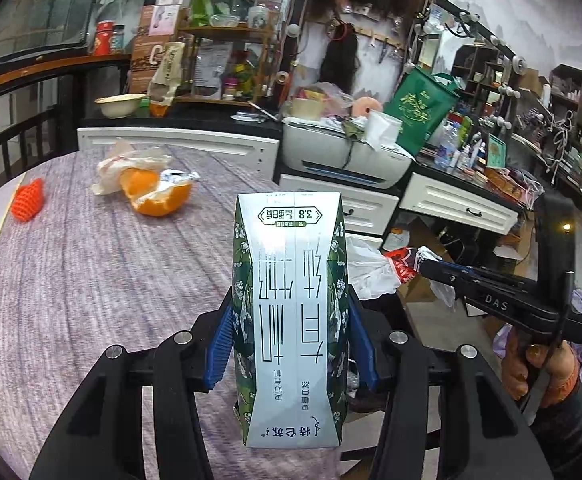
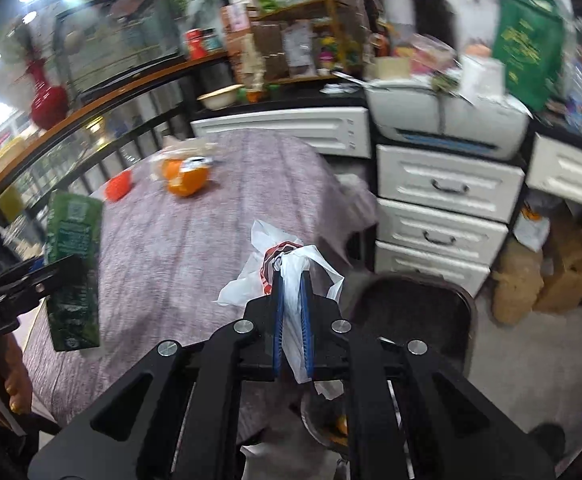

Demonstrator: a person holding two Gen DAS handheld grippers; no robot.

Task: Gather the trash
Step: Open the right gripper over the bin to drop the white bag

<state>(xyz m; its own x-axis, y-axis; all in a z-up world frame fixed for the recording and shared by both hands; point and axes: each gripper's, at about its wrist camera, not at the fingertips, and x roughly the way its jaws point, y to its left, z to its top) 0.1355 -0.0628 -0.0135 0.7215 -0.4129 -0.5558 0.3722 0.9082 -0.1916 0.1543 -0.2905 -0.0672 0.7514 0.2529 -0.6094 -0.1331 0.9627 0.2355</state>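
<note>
Blue-padded claws both loaded: carton on the left, plastic bag on the right, above the bench.

Orange mesh sleeve (image 1: 28, 200) lies near the far left edge of the bench (image 1: 91, 280), on the grey-purple cloth. Orange peel (image 1: 159, 196) with a crumpled wrapper (image 1: 119, 164) and a foil lid (image 1: 177, 176) sits further right, toward the far edge. Left claw (image 1: 291, 344) is clamped on the milk carton (image 1: 291, 312), pads pressed on both narrow sides, carton upright with its print upside down, held above the near part of the bench. Right claw (image 2: 291, 320) is clenched tight on a white plastic bag (image 2: 287, 280) with red print, bunched between the pads, off the bench's right edge. White drawers (image 2: 443, 208) and a printer (image 2: 447, 120) stand behind, blurred.
</note>
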